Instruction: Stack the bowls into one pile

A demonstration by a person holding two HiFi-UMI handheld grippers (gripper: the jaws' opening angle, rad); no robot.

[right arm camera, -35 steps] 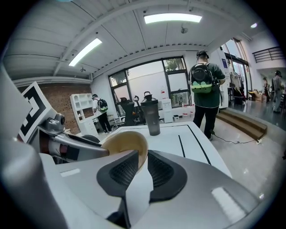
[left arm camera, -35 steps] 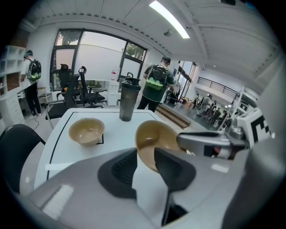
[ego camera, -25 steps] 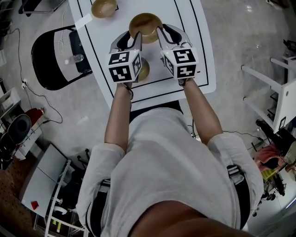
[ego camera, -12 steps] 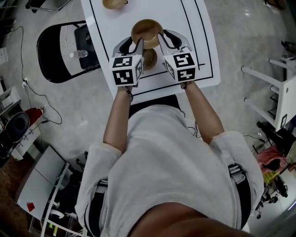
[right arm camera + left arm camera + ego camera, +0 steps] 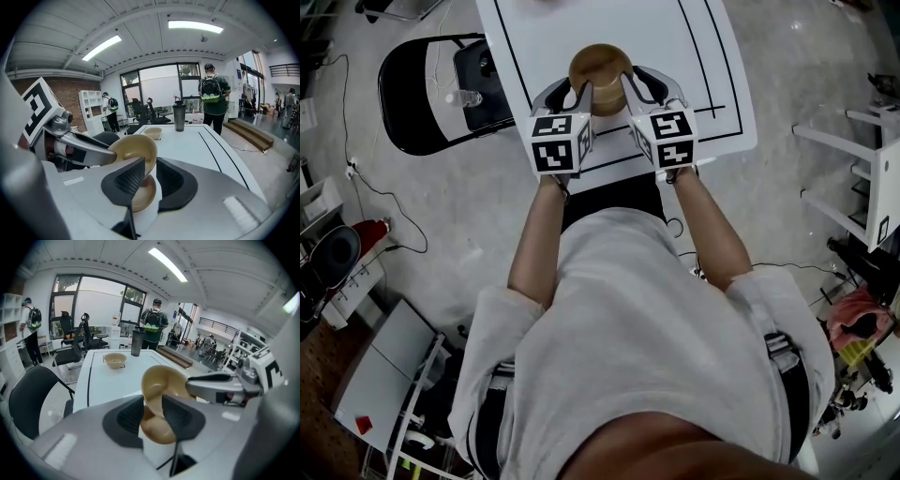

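The upper bowl (image 5: 600,67) is hanging mouth-up over the near end of the white table (image 5: 698,56). Its axis is standing close to upright, and being round it is showing no long side. The left gripper (image 5: 580,92) is pinching the bowl's left rim, its jaws clamping the thin wall. The right gripper (image 5: 625,89) is gripping the opposite rim. Its jaws have just been opening a little, with the rim between them and the pads appearing to touch it. Directly beneath, the lower bowl (image 5: 157,434) is sitting mouth-up on the table; whether the two are touching I cannot tell. Farther along the table a third bowl (image 5: 115,360) is resting alone, well apart from the pair. Beyond it a dark tumbler (image 5: 136,341) is standing upright at the far end. Past the table, a person with a backpack (image 5: 153,324) is facing away.
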